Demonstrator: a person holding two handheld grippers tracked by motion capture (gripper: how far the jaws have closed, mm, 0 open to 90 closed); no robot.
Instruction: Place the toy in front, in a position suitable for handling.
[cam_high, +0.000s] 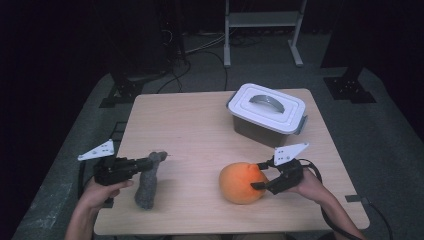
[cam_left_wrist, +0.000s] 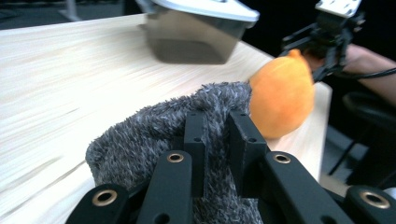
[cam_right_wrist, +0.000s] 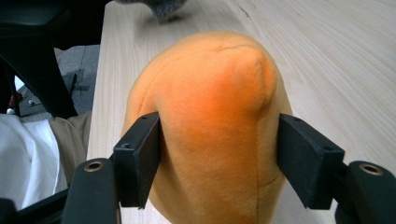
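Grey fuzzy sock (cam_high: 148, 182) hangs from my left hand-held gripper (cam_high: 150, 162), jaws pinched tight on its top end, toe brushing the bench (cam_high: 190, 130) at front left. Soft, limp, light, so I'd grip near the cuff w/ plenty of fabric. Orange plush (cam_high: 243, 182) (squashy, wide) sits front right; my right hand-held gripper (cam_high: 258, 175) has it between wide-set jaws, pads pressing both sides. Lidded box (cam_high: 267, 114) farther back.

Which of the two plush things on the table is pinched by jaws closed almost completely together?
The grey fuzzy plush: the left gripper pinches a fold of it between nearly closed jaws. The orange plush sits between the right gripper's widely spread jaws.
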